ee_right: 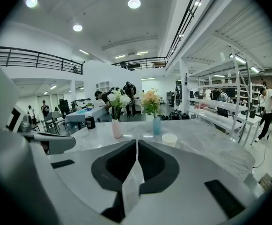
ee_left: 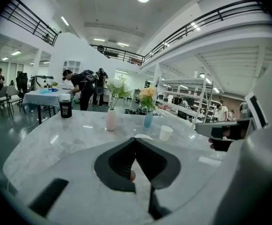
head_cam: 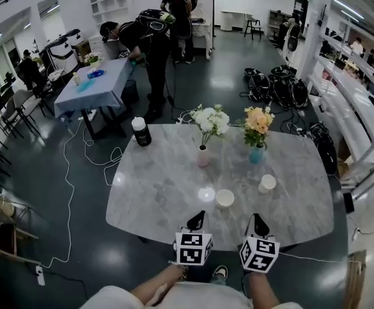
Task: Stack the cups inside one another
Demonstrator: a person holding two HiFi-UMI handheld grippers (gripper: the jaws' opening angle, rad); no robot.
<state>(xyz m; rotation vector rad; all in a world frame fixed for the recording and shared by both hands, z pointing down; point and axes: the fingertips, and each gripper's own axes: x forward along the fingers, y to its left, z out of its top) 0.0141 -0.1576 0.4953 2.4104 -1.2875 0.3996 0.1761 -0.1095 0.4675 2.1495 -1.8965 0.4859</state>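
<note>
Two white paper cups stand apart on the marble table [head_cam: 161, 192]: one [head_cam: 224, 198] near the front middle, the other [head_cam: 267, 183] a little to its right and farther back. My left gripper [head_cam: 199, 216] hovers at the table's front edge just short of the nearer cup, jaws shut and empty. In the left gripper view its tips [ee_left: 136, 140] meet; the nearer cup's rim [ee_left: 143, 136] peeks over them and the farther cup [ee_left: 165, 133] stands to the right. My right gripper [head_cam: 258, 219] is beside it, also shut on nothing [ee_right: 136, 142], with a cup [ee_right: 169, 138] ahead.
A pink vase [head_cam: 203, 156] with white flowers and a blue vase [head_cam: 256, 154] with orange flowers stand mid-table behind the cups. A black bottle [head_cam: 141, 132] sits at the far left corner. People work at a blue-clothed table [head_cam: 93, 85] beyond.
</note>
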